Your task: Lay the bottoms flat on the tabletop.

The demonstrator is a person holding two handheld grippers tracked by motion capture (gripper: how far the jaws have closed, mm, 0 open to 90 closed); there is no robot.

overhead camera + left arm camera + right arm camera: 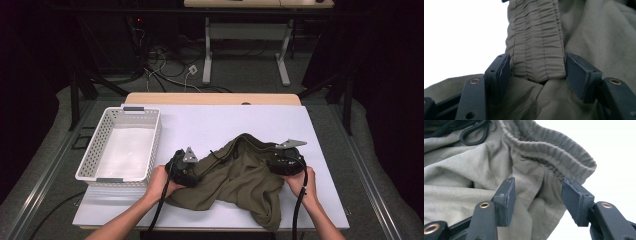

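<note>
Now the left gripper (186, 167) is standing half-open, its jaws straddling but not pinching the waistband (537, 50) of the olive trousers (240, 180) lying crumpled mid-table, right of the white basket (92, 155). Waistband is running left-right between both claws; the right gripper (285, 162) is likewise gaping beside it. No readable writing is showing.
</note>
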